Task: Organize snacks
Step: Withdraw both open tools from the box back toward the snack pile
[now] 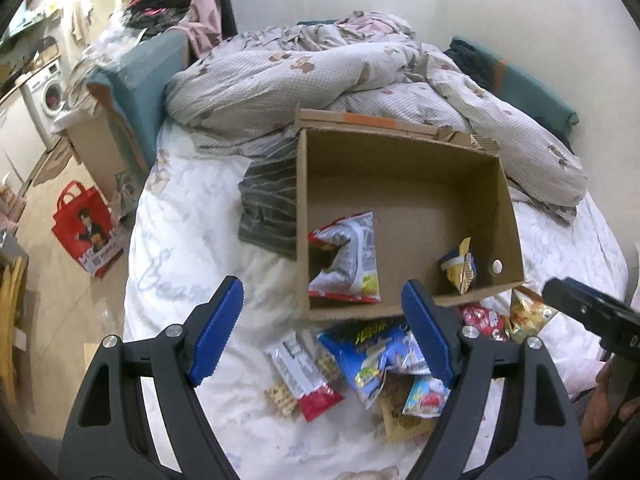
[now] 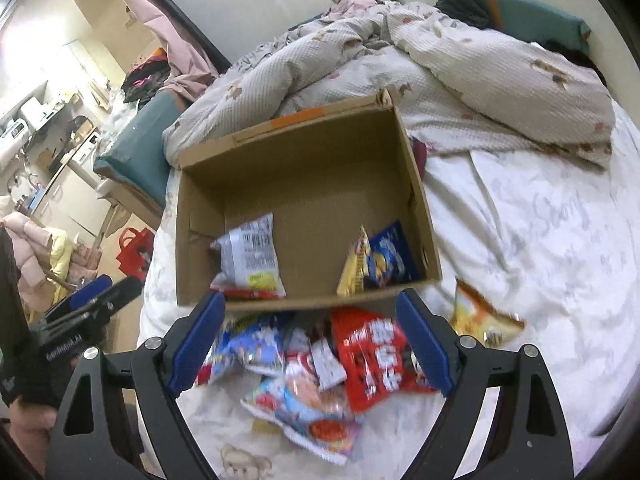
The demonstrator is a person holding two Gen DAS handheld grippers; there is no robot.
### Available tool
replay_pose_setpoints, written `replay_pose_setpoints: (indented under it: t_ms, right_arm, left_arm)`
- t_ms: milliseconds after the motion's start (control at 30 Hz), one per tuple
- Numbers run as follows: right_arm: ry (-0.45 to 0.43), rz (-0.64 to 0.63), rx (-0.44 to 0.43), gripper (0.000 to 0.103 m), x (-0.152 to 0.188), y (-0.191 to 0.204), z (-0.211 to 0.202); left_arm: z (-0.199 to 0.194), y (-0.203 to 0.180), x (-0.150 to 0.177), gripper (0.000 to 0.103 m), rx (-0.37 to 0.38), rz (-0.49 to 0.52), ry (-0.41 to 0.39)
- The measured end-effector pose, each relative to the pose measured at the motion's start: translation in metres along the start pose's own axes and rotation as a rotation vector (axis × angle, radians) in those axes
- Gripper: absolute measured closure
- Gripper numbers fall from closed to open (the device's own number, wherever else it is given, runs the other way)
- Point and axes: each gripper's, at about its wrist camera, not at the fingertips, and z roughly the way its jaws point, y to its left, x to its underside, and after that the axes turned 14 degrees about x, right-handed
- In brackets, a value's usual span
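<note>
An open cardboard box [image 1: 404, 168] [image 2: 304, 172] sits on the bed. Inside lie a silver and red snack bag [image 1: 348, 256] [image 2: 250, 256] at the left and a blue and yellow bag [image 1: 460, 266] [image 2: 378, 260] at the right. A pile of loose snack packets [image 1: 380, 356] [image 2: 320, 364] lies on the sheet in front of the box, with a red bag [image 2: 370, 356] and a yellow bag [image 2: 480, 316] [image 1: 528, 314] among them. My left gripper [image 1: 322, 300] is open and empty above the pile. My right gripper [image 2: 310, 312] is open and empty above the pile.
A rumpled quilt [image 1: 320, 72] [image 2: 440, 64] lies behind the box. A striped grey cloth [image 1: 268, 204] lies left of the box. A red tote bag [image 1: 86, 228] and a cardboard carton [image 1: 108, 136] stand on the floor at the left.
</note>
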Motion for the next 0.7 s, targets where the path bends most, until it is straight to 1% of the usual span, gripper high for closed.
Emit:
replay_pose_setpoints:
  t_ms: [100,200,267,333,400,500,700]
  right_arm:
    - [0.015,0.020,0.003,0.013,0.013,-0.007,-0.004]
    - [0.026,0.043,0.009,0.013,0.022,-0.014,-0.006]
    - [0.027,0.053,0.012,0.013,0.027,-0.017,-0.009]
    - [0.023,0.060,0.034,0.013,0.032,-0.019,-0.010]
    - [0.016,0.050,0.063,0.013,0.036,-0.019,-0.012]
    - [0.016,0.044,0.058,0.013,0.038,-0.021,-0.014]
    - [0.028,0.034,0.064,0.013,0.045,-0.023,-0.015]
  left_arm:
    - [-0.004,0.002,0.007,0.024,-0.010,-0.009,0.006]
    - [-0.007,0.003,0.012,0.024,0.000,-0.015,0.014]
    - [-0.009,0.003,0.017,0.024,-0.014,-0.011,0.017]
    - [-0.010,0.003,0.023,0.024,-0.019,-0.013,0.025]
    - [-0.011,0.004,0.028,0.024,-0.011,-0.023,0.034]
    - [-0.009,0.004,0.036,0.024,-0.019,-0.026,0.054]
    - [-0.012,0.002,0.047,0.024,-0.057,-0.008,0.056]
